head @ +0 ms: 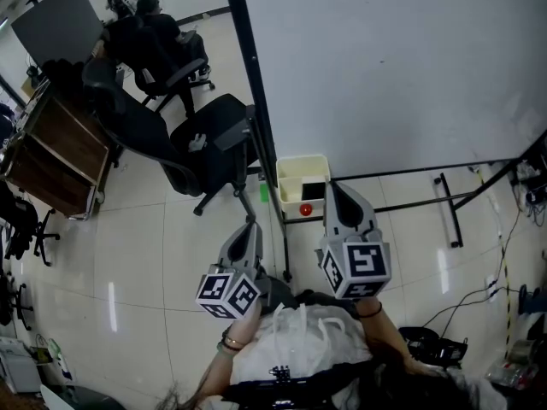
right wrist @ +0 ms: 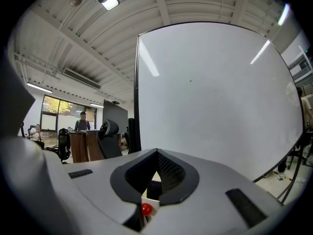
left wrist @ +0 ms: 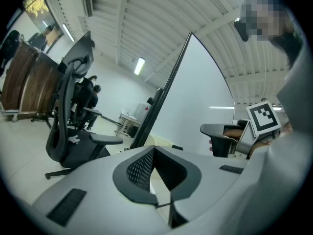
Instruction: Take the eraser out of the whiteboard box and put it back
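The eraser, apparently the dark block (head: 314, 191), lies in the right-hand compartment of the cream whiteboard box (head: 301, 160), just below centre in the head view. A small red round object (head: 305, 209) sits at the box's near edge. The box hangs at the lower left corner of the whiteboard (head: 393, 67), beside its black frame post (head: 256, 101).

The right gripper (head: 335, 188) points its tips at the box's right side, just above the dark block. Its jaws are pressed together and pinch nothing. In the right gripper view the dark block and the red object show through the gap beneath the jaws.

The left gripper (head: 250, 227) hovers to the left of the box, near the post, with its jaws likewise together and nothing between them.

A black office chair (head: 201, 139) stands left of the whiteboard on the pale tiled floor (head: 145, 254). Farther out, at the upper left of the frame, are a wooden desk (head: 55, 156) and a seated person (head: 154, 24).
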